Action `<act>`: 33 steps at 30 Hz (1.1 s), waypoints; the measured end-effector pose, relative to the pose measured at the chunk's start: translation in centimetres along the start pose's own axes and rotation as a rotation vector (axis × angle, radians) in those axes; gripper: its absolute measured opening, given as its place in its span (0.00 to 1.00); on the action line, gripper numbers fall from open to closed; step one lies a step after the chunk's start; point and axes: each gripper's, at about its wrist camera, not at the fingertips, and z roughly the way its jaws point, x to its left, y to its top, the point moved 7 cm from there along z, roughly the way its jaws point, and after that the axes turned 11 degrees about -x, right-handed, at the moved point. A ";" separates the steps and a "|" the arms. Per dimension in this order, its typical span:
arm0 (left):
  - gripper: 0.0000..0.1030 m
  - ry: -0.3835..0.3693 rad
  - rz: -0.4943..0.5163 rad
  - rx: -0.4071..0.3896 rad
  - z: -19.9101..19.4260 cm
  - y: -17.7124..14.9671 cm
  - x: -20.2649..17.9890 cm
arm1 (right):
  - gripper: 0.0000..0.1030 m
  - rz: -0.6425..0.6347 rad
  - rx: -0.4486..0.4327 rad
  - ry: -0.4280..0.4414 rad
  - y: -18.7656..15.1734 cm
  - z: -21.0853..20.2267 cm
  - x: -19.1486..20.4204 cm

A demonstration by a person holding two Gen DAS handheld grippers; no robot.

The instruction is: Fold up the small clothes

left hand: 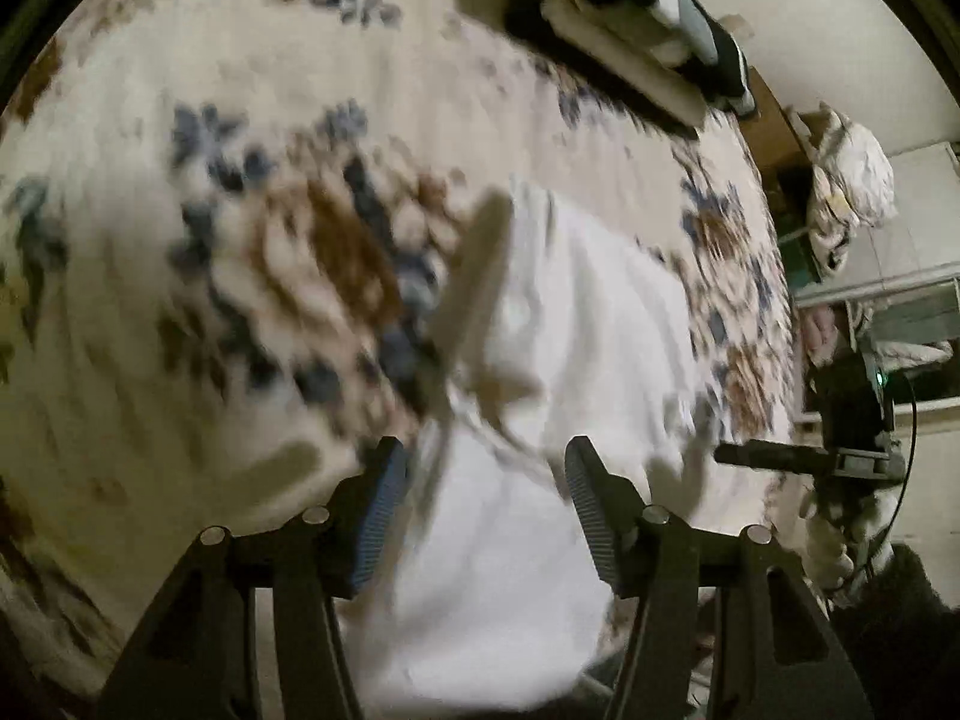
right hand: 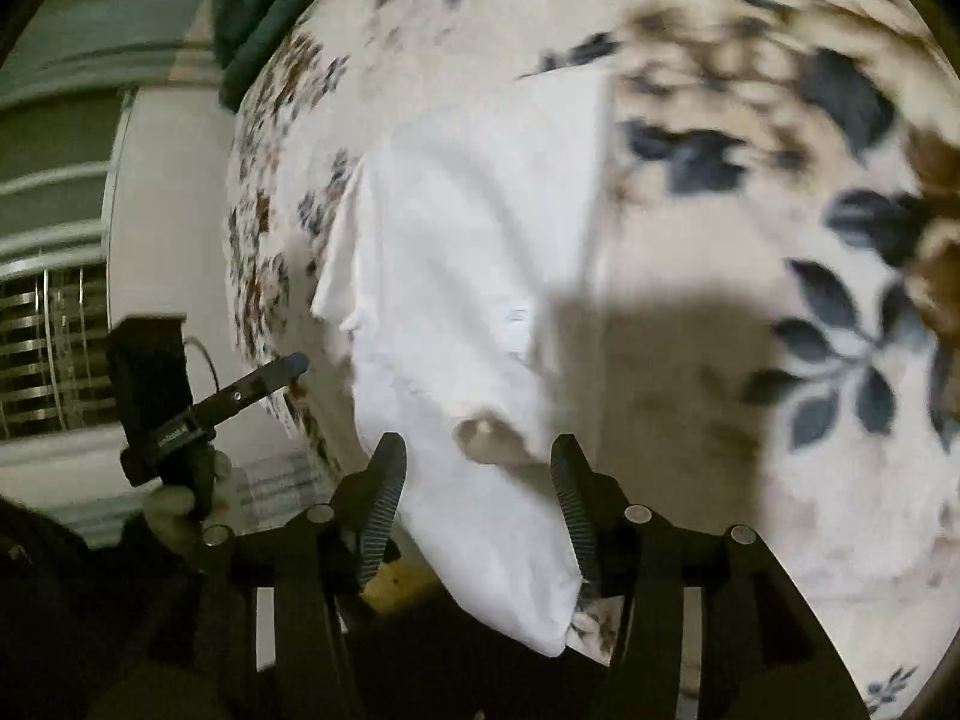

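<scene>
White cotton, a small garment (left hand: 576,324) lies at twelve o'clock of both my left gripper (left hand: 480,474) and right gripper (right hand: 477,468) on the floral bedspread (left hand: 150,276), jaws wide and empty; a shallow pinch could, I judge, snag the bedspread too.

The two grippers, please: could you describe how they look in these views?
Both the left gripper and the right gripper are black, with angular linkage arms, silver round pivot pins and ribbed finger pads tinted blue. A thin black cable loops behind the right one. Pale gloves appear to cover the person's hands.
</scene>
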 end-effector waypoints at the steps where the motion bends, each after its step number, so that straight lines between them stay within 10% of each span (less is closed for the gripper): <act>1: 0.52 -0.007 0.014 -0.029 0.5 1.2 -0.1 | 0.59 0.020 -0.026 -0.009 0.6 -0.2 -0.7; 6: 0.53 -0.067 0.056 -0.081 6.4 7.4 -1.4 | 0.67 0.091 -0.188 -0.015 6.7 0.2 -3.2; 13: 0.50 -0.145 0.092 0.051 14.6 8.3 -2.9 | 0.67 0.156 -0.154 0.095 11.4 5.3 -3.8; 15: 0.21 -0.150 0.110 0.027 14.2 8.3 -3.4 | 0.66 0.149 -0.148 0.111 11.6 6.2 -2.7; 17: 0.17 -0.141 0.101 0.007 13.5 8.6 -3.6 | 0.29 0.150 -0.151 0.114 11.8 6.5 -2.0; 20: 0.16 -0.142 0.081 -0.019 12.3 9.5 -3.8 | 0.09 0.160 -0.176 0.093 12.6 7.2 -1.0; 33: 0.19 -0.143 0.013 -0.010 14.8 18.5 -2.1 | 0.07 0.087 -0.247 -0.074 23.1 7.2 2.5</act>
